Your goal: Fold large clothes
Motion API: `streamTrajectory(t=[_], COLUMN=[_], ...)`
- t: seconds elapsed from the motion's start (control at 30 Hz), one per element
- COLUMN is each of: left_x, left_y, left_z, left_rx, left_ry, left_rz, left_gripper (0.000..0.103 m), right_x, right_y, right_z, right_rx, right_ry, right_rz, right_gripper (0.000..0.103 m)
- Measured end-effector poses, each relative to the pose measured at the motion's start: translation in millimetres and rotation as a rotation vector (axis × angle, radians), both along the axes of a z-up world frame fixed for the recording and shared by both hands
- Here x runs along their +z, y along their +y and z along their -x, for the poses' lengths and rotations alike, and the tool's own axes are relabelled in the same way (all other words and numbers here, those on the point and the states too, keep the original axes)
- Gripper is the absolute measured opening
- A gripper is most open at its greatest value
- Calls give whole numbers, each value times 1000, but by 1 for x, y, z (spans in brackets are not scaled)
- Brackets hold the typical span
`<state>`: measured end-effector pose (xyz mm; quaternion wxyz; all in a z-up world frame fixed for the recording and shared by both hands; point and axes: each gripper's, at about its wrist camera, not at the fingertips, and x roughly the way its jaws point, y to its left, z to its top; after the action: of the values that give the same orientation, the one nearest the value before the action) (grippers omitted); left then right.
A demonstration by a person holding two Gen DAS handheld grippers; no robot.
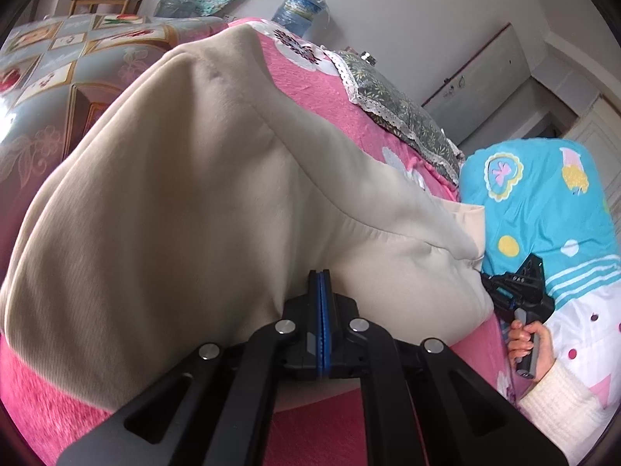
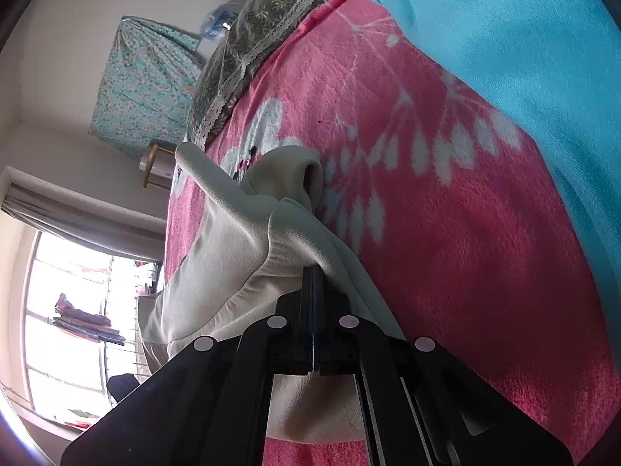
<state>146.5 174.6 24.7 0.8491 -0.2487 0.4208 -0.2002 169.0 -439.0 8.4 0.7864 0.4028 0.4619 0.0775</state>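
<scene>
While the cream garment (image 1: 186, 178) drapes over the pink bedspread (image 1: 46, 400), the left gripper (image 1: 323, 283) pinches its near hem at 6 o'clock, jaws closed. At 3 o'clock the right gripper (image 2: 312, 283) clamps another edge. A turquoise blanket (image 2: 504, 31) bounds open bedspread at 1 o'clock.

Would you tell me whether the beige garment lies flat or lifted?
Lifted: both claws, left and right, pinch the beige garment, draping it.

One beige garment (image 1: 186, 178), two tongs (image 1: 323, 283), one grey pillow (image 1: 403, 108), two blankets (image 1: 310, 85).
</scene>
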Motion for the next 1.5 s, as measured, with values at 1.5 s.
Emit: streamTrajectory(t=[1.5], left_x=[26], left_y=[-15], left_z=[-14], left_rx=[31], left_ry=[-49], left_rz=[-240], left_gripper=[3], right_x=[16], right_y=[10], right_z=[2], right_rx=[90], right_ry=[-22], right_rz=[204], right_gripper=[0])
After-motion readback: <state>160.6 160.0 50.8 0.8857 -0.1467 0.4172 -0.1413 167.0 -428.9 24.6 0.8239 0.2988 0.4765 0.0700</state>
